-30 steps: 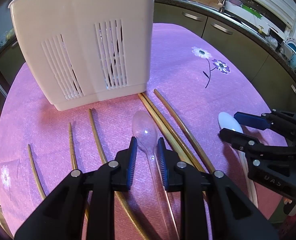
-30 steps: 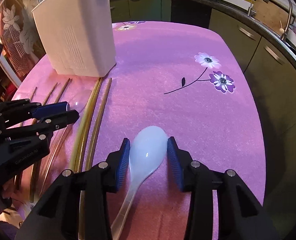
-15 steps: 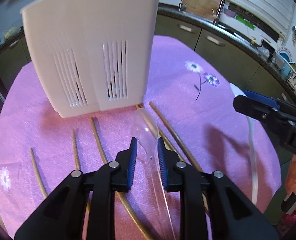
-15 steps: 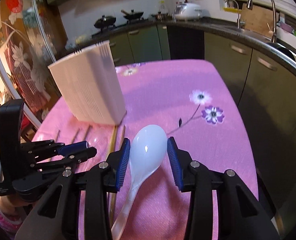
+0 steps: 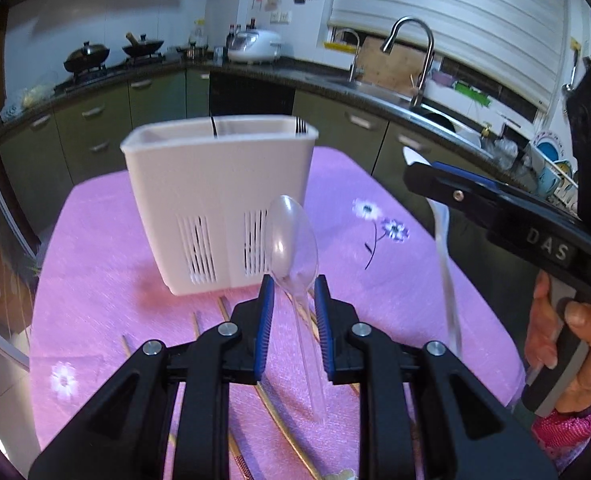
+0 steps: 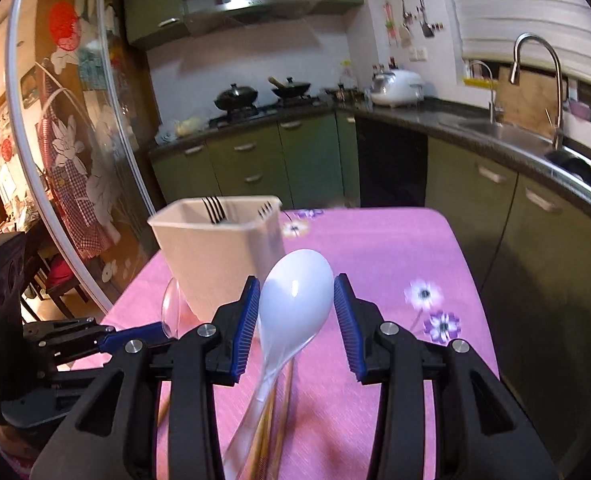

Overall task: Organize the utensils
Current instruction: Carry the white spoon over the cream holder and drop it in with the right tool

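My left gripper (image 5: 292,288) is shut on a clear plastic spoon (image 5: 291,240), held up above the pink table, bowl up, handle hanging down. My right gripper (image 6: 297,304) is shut on a white spoon (image 6: 295,300), also lifted, bowl up. The white utensil caddy (image 5: 219,204) stands on the table just beyond both grippers; it also shows in the right wrist view (image 6: 215,252), with black fork tines (image 6: 214,208) sticking out of it. The right gripper (image 5: 455,188) shows at the right of the left wrist view, the left gripper (image 6: 127,336) at the lower left of the right wrist view.
Several wooden chopsticks (image 5: 271,404) lie on the pink flowered tablecloth (image 5: 95,264) below the grippers. Green kitchen cabinets (image 6: 303,160), a sink with a tap (image 5: 415,60) and a stove with pans (image 6: 263,96) ring the table.
Both grippers have risen from the table, each carrying its spoon, and tilted up so the caddy's open top now shows.
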A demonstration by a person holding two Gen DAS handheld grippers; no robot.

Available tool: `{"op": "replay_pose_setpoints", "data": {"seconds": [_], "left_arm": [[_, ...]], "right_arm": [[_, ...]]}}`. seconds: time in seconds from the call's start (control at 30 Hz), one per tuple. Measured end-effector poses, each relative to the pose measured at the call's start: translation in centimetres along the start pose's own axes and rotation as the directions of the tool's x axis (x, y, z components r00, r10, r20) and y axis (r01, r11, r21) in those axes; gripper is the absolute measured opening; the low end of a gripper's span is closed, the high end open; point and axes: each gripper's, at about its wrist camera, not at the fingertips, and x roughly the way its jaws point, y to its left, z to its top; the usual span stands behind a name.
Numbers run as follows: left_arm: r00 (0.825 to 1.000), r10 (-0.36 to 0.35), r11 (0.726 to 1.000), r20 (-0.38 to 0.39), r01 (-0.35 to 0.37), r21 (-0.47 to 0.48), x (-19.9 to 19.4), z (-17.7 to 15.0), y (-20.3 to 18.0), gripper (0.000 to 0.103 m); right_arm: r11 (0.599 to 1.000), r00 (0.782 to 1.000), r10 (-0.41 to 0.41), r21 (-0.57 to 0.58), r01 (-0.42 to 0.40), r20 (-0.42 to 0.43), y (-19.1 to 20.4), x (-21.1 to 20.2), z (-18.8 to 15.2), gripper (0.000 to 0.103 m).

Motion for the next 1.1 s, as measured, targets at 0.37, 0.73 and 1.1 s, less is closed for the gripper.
{"op": "replay_pose_setpoints", "data": {"seconds": [0.37, 0.73, 1.1], "left_arm": [[0.997, -0.003, 1.000, 0.075, 0.002, 0.011, -3.3, 1.7, 0.5, 0.019], [1.000, -0.007, 1.000, 0.015, 0.007, -0.028, -2.6, 2.0, 2.7, 0.019], [0.995, 0.102, 0.991, -0.002, -0.101, -0.089, -2.2, 0.3, 6.2, 0.019]], "right_arm": [[0.999, 0.994, 0.000, -0.045, 0.005, 0.106, 1.9, -1.8, 4.5, 0.039], [0.996, 0.988, 0.022, -0.085, -0.010, 0.150, 4.0, -1.7, 7.7, 0.039], [0.996, 0.946, -0.029, -0.075, 0.056, 0.324, 4.9, 2.1, 12.0, 0.039]]}}
